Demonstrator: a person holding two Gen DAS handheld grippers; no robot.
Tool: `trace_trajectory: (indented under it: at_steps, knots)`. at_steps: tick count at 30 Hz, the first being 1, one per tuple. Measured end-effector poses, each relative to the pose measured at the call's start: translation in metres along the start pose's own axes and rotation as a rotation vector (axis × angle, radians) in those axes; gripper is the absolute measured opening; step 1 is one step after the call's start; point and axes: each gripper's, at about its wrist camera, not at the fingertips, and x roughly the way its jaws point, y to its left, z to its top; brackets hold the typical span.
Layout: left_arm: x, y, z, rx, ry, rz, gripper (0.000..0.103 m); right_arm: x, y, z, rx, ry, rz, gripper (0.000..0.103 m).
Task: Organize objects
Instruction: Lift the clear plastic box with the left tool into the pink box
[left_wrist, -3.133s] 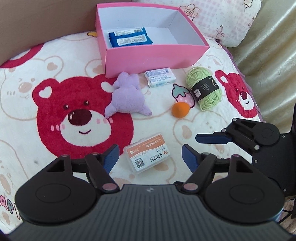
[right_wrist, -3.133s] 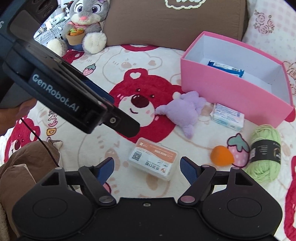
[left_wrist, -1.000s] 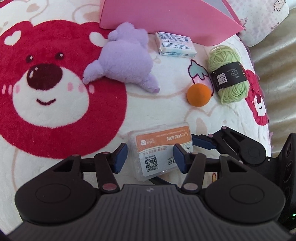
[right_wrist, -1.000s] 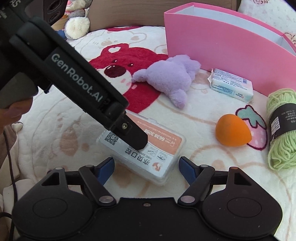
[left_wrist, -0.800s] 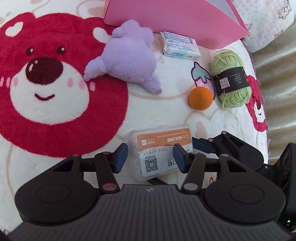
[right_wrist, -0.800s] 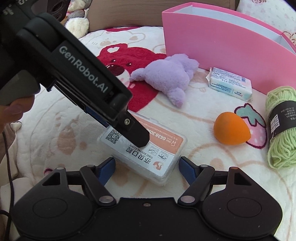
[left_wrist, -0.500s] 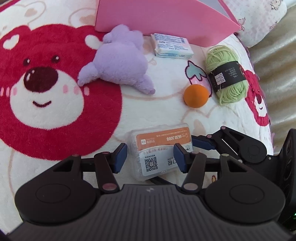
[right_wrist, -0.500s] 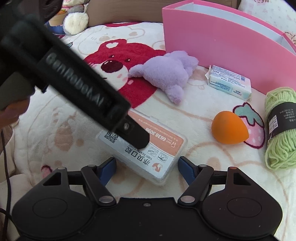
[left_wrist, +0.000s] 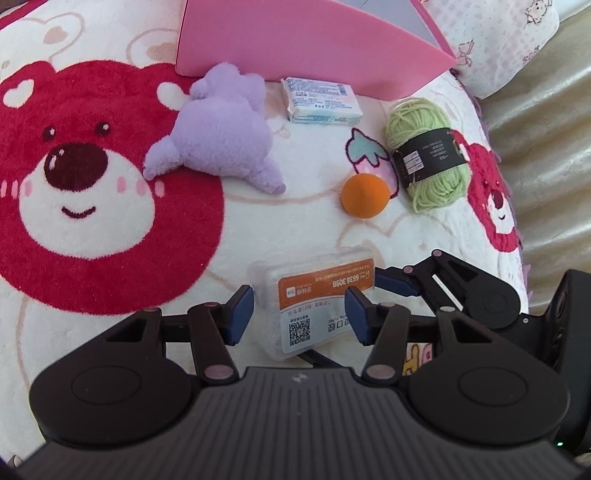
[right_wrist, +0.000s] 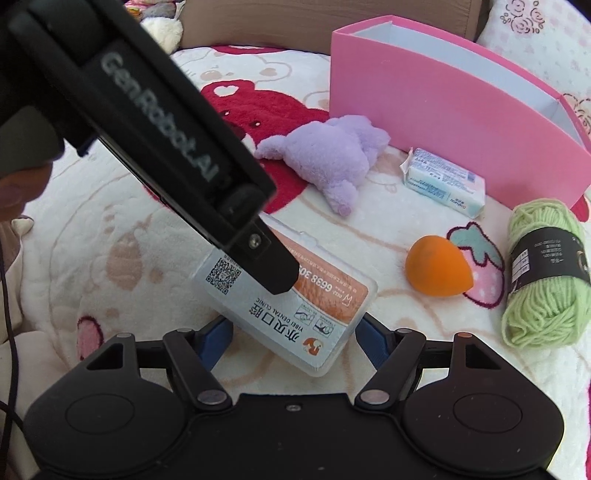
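Progress looks early to me: most of the loose items lie outside the open pink cardboard box (left_wrist: 295, 40) at the top of the left view, and from these angles I cannot see what it already contains. On the bear-print fleece blanket (left_wrist: 295, 229) I count four things waiting: a lilac plush toy (left_wrist: 221, 136) just below the box wall, a pale blue tissue pack (left_wrist: 321, 101) beside it, an orange egg-shaped sponge (left_wrist: 365, 195) right of centre, and a green yarn skein with a black label (left_wrist: 424, 151) toward the right edge.

The clear plastic case with the orange label (left_wrist: 317, 295) sits low in the centre. My left gripper (left_wrist: 298, 314) is clamped on its near end, I judge. My right gripper (right_wrist: 293, 339) is spread wide with that case's corner between its jaws, not pressing it. Carrying the case to the box comes next, then the other four
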Motion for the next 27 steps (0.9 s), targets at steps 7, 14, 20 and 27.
trace_trajectory:
  at_steps: [7, 14, 20, 27]
  knots:
    - [-0.009, -0.005, 0.006, 0.010, -0.023, 0.010, 0.052, -0.016, -0.016, 0.012, 0.148, 0.001, 0.077, 0.077]
    - [-0.020, -0.009, 0.015, 0.018, -0.055, -0.009, 0.054, -0.032, -0.011, 0.020, 0.071, -0.058, 0.013, 0.077]
    - [-0.032, -0.016, 0.022, 0.033, -0.077, -0.026, 0.053, -0.046, -0.019, 0.027, 0.070, -0.090, 0.003, 0.077]
    - [-0.043, -0.027, 0.034, 0.053, -0.084, -0.055, 0.053, -0.064, -0.024, 0.031, 0.065, -0.127, -0.025, 0.077]
